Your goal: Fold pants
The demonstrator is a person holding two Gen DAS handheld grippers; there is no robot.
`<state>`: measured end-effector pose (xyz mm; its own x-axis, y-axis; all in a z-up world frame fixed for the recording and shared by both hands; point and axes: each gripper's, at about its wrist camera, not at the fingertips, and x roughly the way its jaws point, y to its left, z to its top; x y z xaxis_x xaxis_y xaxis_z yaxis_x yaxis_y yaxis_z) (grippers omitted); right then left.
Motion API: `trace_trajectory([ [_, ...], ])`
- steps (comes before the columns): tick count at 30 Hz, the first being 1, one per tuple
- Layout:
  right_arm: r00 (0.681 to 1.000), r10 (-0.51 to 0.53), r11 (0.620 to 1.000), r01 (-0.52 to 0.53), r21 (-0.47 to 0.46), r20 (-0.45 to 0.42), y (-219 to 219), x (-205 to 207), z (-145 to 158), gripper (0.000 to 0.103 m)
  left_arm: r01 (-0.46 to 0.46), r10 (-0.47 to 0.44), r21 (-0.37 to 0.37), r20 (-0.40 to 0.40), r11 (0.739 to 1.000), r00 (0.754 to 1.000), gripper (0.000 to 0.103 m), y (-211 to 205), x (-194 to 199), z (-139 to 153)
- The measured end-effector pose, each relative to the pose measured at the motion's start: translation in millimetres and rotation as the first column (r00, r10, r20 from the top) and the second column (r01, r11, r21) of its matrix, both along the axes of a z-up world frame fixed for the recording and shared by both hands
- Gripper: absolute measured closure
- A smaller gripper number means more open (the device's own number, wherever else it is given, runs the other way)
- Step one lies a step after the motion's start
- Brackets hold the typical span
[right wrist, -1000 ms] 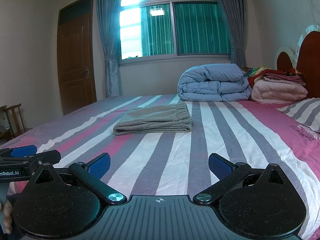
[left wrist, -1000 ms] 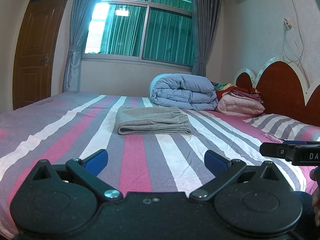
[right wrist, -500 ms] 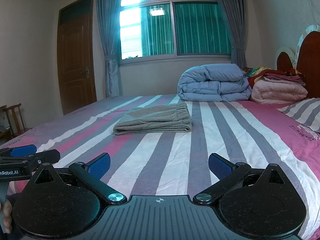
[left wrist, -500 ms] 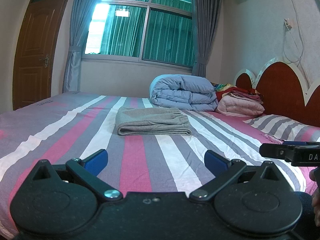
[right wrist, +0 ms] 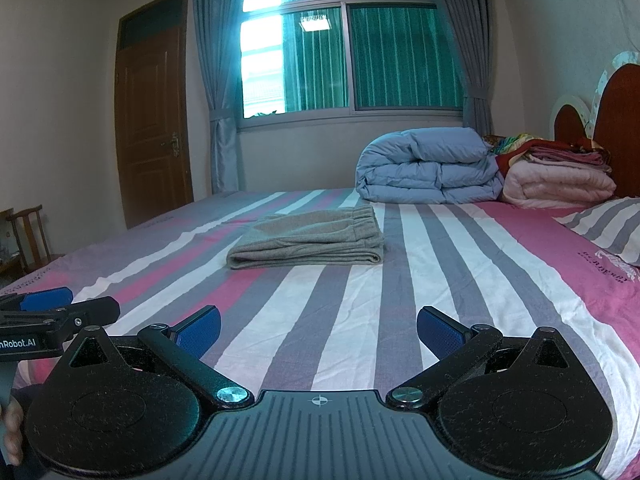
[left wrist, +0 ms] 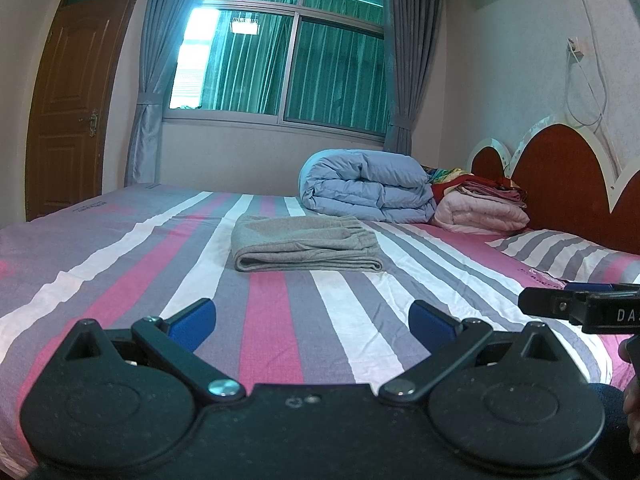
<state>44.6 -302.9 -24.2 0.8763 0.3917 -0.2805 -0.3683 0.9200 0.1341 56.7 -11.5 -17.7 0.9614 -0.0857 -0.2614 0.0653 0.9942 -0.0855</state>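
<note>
Grey pants (left wrist: pixel 306 246) already folded into a flat rectangle, lying mid-bed on the striped bedsheet (left wrist: pixel 264 320), elastic waistband toward the headboard side. Left tool (left wrist: pixel 312 320) wide open, blue pads (left wrist: pixel 192 318) spread apart, holding nothing, hovering low over the near edge of the bed, well apart from the pants. Right tool (right wrist: pixel 318 326) likewise wide open, empty, pads (right wrist: pixel 440 334) spread, near the bed's front edge; pants (right wrist: pixel 308 242) sit ahead of it, no contact. Each tool shows at the edge of the other's view. Folded blue duvet (right wrist: pixel 428 172) and pink blanket pile (right wrist: pixel 556 182) behind the pants by the red headboard (left wrist: pixel 560 176). Striped pillow (left wrist: pixel 560 250) at right. Window (left wrist: pixel 280 64), brown door (right wrist: pixel 154 128) beyond
</note>
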Motion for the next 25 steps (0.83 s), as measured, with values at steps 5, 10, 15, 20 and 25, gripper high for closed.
trace_trajectory([
  [5,1.0,0.001,1.0,-0.001,0.0,0.0,-0.8,0.5,-0.1,0.0,0.0,0.0,0.0,-0.001,1.0,1.0,0.006,0.2,-0.4,-0.5],
  [10,1.0,0.001,1.0,-0.001,-0.001,0.0,-0.4,0.4,-0.1,0.0,-0.004,0.004,-0.004,-0.002,1.0,1.0,0.006,0.9,-0.3,1.0],
  [15,1.0,0.002,1.0,-0.002,-0.002,-0.002,-0.1,0.6,-0.2,0.0,0.006,-0.006,-0.002,0.004,1.0,1.0,0.006,1.8,0.2,1.2],
  [20,1.0,0.004,1.0,-0.004,-0.003,-0.003,-1.2,1.3,-0.4,0.0,-0.022,0.022,0.01,0.017,1.0,1.0,0.007,2.7,-0.9,-0.4],
  [25,1.0,0.014,1.0,-0.014,-0.008,-0.003,-5.9,3.6,-0.8,0.0,-0.008,0.008,0.008,0.011,1.0,1.0,0.006,3.8,1.2,-0.4],
])
